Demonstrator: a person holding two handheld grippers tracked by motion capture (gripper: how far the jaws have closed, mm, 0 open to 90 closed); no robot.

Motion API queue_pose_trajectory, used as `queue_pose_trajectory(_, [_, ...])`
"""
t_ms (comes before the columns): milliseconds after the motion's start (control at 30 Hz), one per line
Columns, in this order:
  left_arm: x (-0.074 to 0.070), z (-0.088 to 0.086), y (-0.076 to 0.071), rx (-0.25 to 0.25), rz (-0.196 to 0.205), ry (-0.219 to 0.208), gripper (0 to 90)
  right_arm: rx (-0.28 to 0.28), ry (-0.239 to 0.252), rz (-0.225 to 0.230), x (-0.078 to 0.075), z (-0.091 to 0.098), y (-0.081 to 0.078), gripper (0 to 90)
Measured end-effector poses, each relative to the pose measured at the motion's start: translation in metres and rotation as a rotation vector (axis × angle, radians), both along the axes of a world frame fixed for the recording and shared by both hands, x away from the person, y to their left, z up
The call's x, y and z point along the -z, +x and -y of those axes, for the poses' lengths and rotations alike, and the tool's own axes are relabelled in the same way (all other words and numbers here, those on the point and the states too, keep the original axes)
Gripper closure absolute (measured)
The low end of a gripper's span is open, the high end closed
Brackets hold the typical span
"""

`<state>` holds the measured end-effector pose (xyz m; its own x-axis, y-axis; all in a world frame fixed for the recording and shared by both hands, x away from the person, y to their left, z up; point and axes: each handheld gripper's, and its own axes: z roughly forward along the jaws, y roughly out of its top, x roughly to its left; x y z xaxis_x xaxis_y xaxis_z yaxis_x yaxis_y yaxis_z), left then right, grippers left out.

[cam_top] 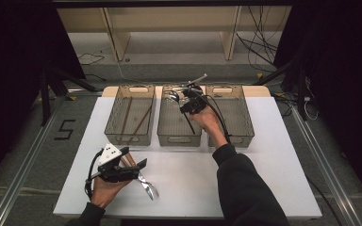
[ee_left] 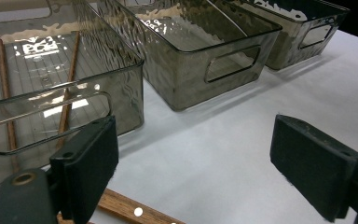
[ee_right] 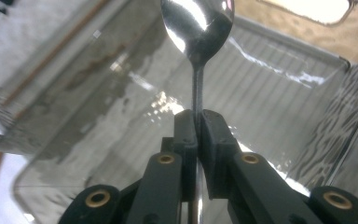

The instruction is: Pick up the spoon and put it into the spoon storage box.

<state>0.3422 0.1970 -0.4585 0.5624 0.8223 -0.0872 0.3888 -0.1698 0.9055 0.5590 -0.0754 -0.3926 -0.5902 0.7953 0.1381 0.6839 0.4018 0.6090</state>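
Note:
My right gripper (cam_top: 183,102) hangs over the middle bin (cam_top: 179,136), shut on the thin handle of a steel spoon (ee_right: 196,23). The spoon's bowl (cam_top: 172,97) points away from the jaws, above the bin's ribbed floor (ee_right: 270,79). My left gripper (cam_top: 135,167) rests at the table's front left with its jaws open and nothing between the pads (ee_left: 91,163). A wooden chopstick (ee_left: 135,212) lies on the table just under its left jaw. Shiny metal cutlery (cam_top: 148,188) lies beside that gripper.
Three smoky see-through bins stand in a row at the back of the white table (cam_top: 264,155). The left bin (cam_top: 131,136) holds brown chopsticks (ee_left: 67,100). The right bin (cam_top: 238,117) is next to my right forearm. Cables and shelving lie beyond the table.

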Motion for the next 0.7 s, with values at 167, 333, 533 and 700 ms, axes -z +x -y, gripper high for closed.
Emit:
queue_pose_trajectory(167, [0.000,0.000,0.000,0.001,0.001,0.002,15.0,0.015,-0.030,-0.028,0.010,-0.002,0.003,85.5])
queue_pose_trajectory(333, [0.000,0.000,0.000,0.001,0.001,0.001,15.0,0.010,-0.045,-0.036,0.015,-0.007,0.003,85.2])
queue_pose_trajectory(533, [0.000,0.000,0.000,-0.001,0.003,-0.002,15.0,0.010,-0.033,-0.019,0.012,-0.005,0.001,65.9])
queue_pose_trajectory(700, [0.000,0.000,0.000,0.001,0.001,0.001,15.0,-0.014,0.027,0.015,-0.003,0.004,-0.008,55.0])
